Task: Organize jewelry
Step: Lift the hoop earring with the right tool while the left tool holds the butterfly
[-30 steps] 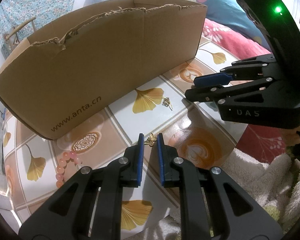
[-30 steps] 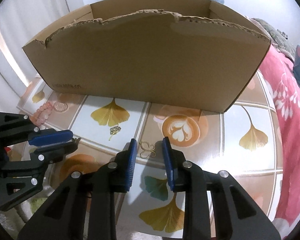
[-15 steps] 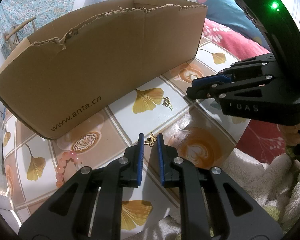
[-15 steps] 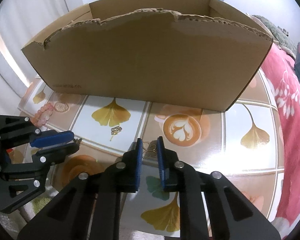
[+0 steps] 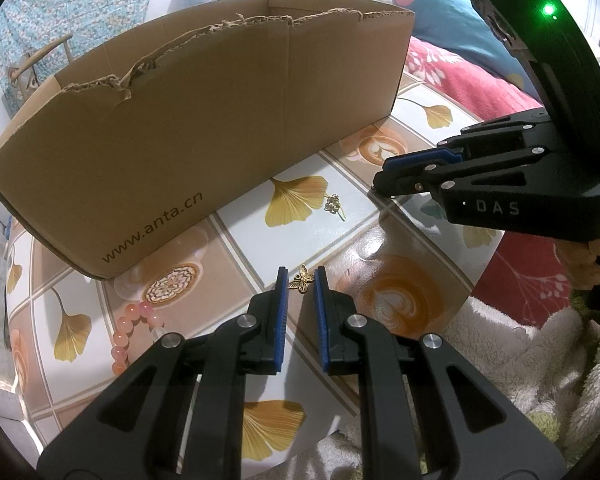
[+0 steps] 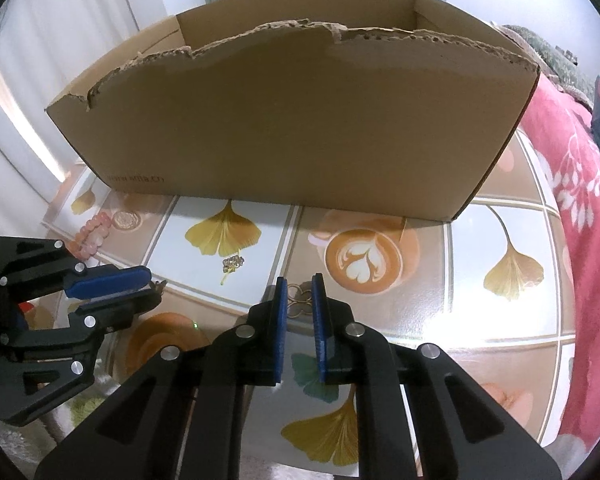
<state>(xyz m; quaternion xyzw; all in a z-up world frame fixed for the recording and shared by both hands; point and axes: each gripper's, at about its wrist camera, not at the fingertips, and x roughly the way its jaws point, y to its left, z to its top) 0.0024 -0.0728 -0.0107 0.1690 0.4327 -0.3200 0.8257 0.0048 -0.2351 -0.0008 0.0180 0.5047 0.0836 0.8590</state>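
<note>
Gold butterfly charm (image 5: 303, 278) pinched between the blue pads at the tips of the left gripper (image 5: 301, 280), wings poking out past them, low over the tabletop (image 5: 236, 236). Gold looped pendant (image 6: 300, 300) caught between the pads of the right gripper (image 6: 299, 296); jaws just closed in on it, most of it hidden behind the fingers, exact form hard to make out. Third small gold piece (image 5: 333, 204) lying loose on a ginkgo-leaf tile, between the two grippers and near the cardboard box (image 5: 204, 128). Pink bead bracelet (image 5: 134, 332) further left, partly cut off behind the left gripper's finger. Box upright behind everything, torn top edge, inside not visible from either view. Red patterned blanket (image 6: 580, 208) beyond the table's right edge.
</note>
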